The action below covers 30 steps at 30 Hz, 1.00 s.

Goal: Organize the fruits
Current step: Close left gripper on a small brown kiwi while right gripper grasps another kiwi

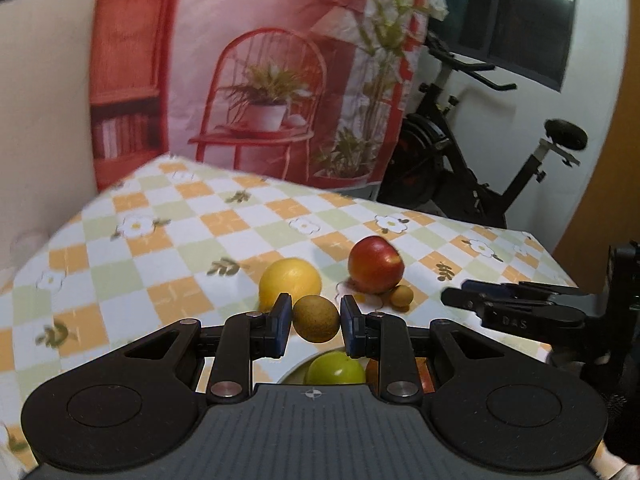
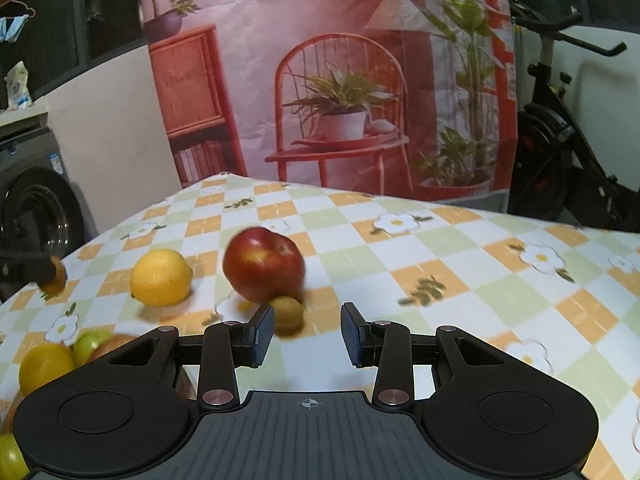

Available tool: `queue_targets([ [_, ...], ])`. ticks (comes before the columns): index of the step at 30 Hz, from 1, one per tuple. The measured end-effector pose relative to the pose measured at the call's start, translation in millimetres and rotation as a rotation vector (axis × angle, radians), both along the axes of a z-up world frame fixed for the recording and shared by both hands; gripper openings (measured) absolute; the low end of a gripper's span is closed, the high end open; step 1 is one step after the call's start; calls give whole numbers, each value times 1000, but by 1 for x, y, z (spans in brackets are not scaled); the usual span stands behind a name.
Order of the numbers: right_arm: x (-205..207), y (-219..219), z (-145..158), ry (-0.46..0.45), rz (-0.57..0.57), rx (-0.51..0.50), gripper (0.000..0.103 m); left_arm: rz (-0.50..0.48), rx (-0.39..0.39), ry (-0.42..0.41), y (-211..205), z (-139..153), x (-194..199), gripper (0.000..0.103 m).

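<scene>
My left gripper (image 1: 316, 320) is shut on a round brown kiwi-like fruit (image 1: 316, 319), held above the checked tablecloth (image 1: 168, 248). Beyond it lie a yellow lemon (image 1: 290, 282), a red apple (image 1: 375, 265) and a small brown fruit (image 1: 401, 295) that touches the apple. In the right wrist view my right gripper (image 2: 307, 334) stands open with nothing between its pads. The small brown fruit (image 2: 289, 312) lies just beyond its left finger, with the apple (image 2: 262, 264) and the lemon (image 2: 160, 278) behind. The left gripper (image 2: 50, 271) shows at the far left with its fruit (image 2: 59, 278).
A white bowl (image 1: 291, 373) under my left gripper holds a green apple (image 1: 334, 368) and other fruit; the green apple (image 2: 90, 344) and a yellow fruit (image 2: 44, 366) show at lower left. My right gripper (image 1: 452, 298) reaches in from the right. An exercise bike (image 1: 460, 152) stands past the table's far edge.
</scene>
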State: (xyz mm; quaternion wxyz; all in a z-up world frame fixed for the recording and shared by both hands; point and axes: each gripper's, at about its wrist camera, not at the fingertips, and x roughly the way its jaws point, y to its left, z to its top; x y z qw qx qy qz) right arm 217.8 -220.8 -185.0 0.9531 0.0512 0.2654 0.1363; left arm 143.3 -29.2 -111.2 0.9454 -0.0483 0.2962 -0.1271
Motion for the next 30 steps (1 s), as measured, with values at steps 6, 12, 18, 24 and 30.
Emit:
queue_targets([
  [6,23,20,-8,32,27,-25,35,28,-25,6,9,-6,0,28],
  [12,37,27,-15,42,30,-55,35,29,-20,-11,8,-11,-3,28],
  [18,47,36,-24,68,43,-74,34,33,-28,-3,9,-14,-3,28],
  [24,49,36,-30,80,43,-69,26,28,-26,4,8,-16,-2,28],
  [30,45,31,-31,82,49,-43,26,8,-23,17,4,-17,-2,28],
])
